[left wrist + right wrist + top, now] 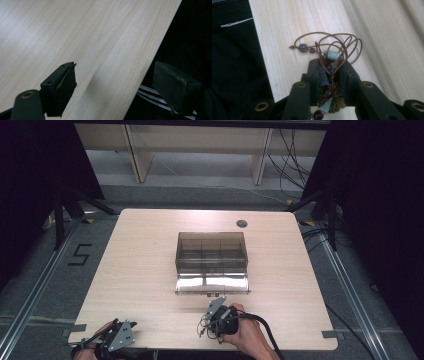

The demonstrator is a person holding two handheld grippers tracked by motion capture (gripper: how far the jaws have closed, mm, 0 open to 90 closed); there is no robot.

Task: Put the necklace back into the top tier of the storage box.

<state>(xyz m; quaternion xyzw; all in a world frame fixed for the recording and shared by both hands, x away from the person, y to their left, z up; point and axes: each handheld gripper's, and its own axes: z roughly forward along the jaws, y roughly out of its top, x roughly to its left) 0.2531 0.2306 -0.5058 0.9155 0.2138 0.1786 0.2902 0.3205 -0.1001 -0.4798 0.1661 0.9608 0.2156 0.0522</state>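
A brown cord necklace (329, 48) with blue, red and pale green beads is pinched between the jaws of my right gripper (331, 66), its loops sticking out past the fingertips over the table. From above, that right gripper (207, 327) sits near the table's front edge, just in front of the box, with the necklace (204, 329) dangling at its tip. A clear smoky plastic organiser box (211, 251) with several compartments stands at the table's middle, its lid (212, 284) folded open toward me. My left gripper (115, 81) is open and empty over the table's front left corner (111, 336).
The light wooden table (140, 265) has a round cable grommet (242, 224) at the back right. Its front edge (147, 72) runs diagonally in the left gripper view, with dark floor beyond. Shelving and cables lie behind the table.
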